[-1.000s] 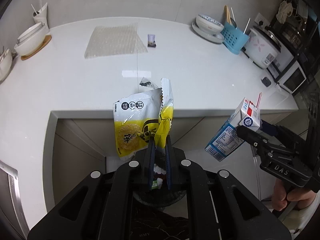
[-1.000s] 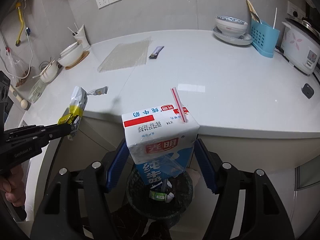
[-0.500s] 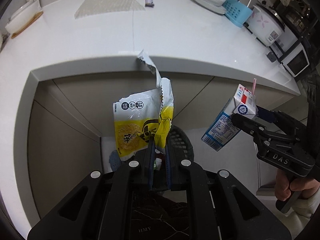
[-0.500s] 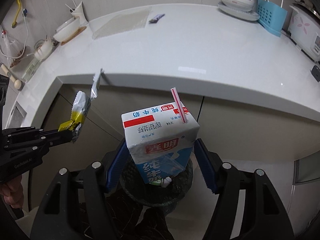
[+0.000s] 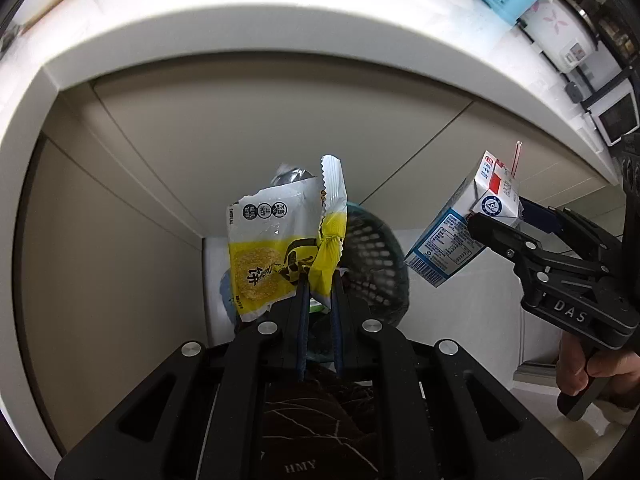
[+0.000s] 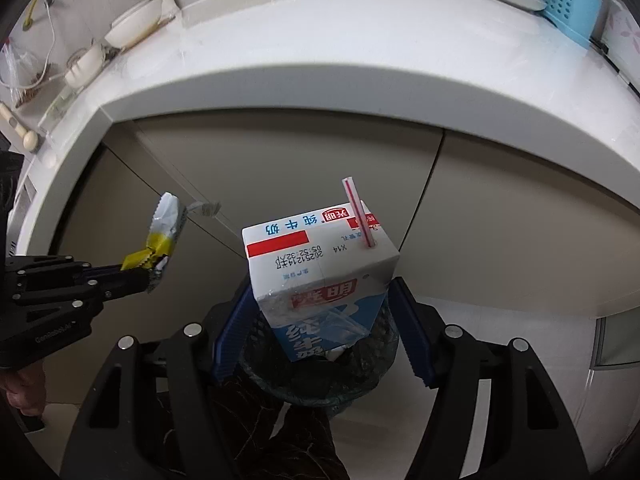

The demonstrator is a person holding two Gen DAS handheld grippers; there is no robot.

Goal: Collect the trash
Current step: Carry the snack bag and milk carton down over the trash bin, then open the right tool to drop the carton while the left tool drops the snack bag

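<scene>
Below the overhanging lip of a white countertop (image 6: 360, 80), two handheld grippers hang over a dark mesh waste bin (image 5: 376, 256) on the floor. The left gripper (image 5: 320, 280) is pinched tight on a torn yellow-and-white snack wrapper (image 5: 272, 248) — the right gripper (image 6: 320, 312) clamps a blue-and-white milk carton (image 6: 316, 276), its red-striped straw (image 6: 358, 212) upright. Wrapper and carton sit well apart, both clear of the beige cabinet doors (image 6: 500, 216) behind. The bin's rim lies directly beneath the carton — open air between.
</scene>
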